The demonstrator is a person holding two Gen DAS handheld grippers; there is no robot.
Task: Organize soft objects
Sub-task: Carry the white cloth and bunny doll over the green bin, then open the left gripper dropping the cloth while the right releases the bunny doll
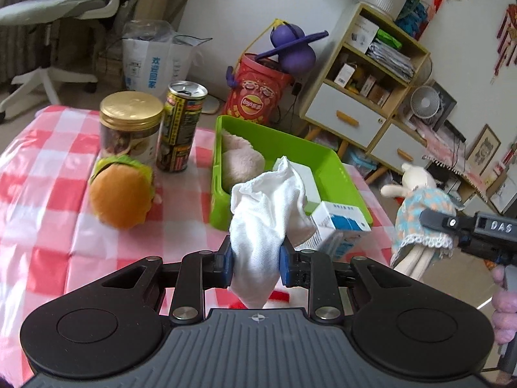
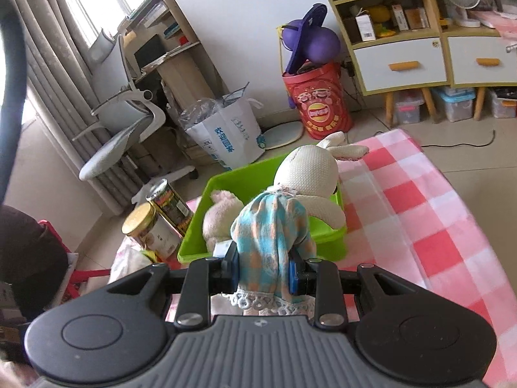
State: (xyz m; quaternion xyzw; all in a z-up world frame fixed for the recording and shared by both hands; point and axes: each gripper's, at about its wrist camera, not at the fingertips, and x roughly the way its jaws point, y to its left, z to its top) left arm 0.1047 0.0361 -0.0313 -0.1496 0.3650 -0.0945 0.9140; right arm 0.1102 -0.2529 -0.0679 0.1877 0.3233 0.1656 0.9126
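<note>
My left gripper (image 1: 255, 263) is shut on a white cloth (image 1: 268, 213), held up just in front of the green bin (image 1: 342, 174). A pink plush toy (image 1: 237, 161) lies inside that bin. A plush hamburger (image 1: 121, 192) rests on the checked tablecloth to the left. My right gripper (image 2: 265, 273) is shut on a rabbit doll (image 2: 290, 200) in a blue dress, gripping the dress near the hem. The doll hangs over the green bin (image 2: 219, 181), where the pink plush (image 2: 219, 220) shows. In the left wrist view the rabbit doll (image 1: 416, 200) and the right gripper's fingers (image 1: 439, 221) appear at the right.
A gold-lidded jar (image 1: 131, 126) and a drink can (image 1: 181, 126) stand left of the bin. Blue-and-white boxes (image 1: 339, 226) lie in and by the bin's near corner. A red snack tub (image 1: 255, 93), shelf unit (image 1: 365, 80) and office chair (image 2: 119, 119) stand beyond the table.
</note>
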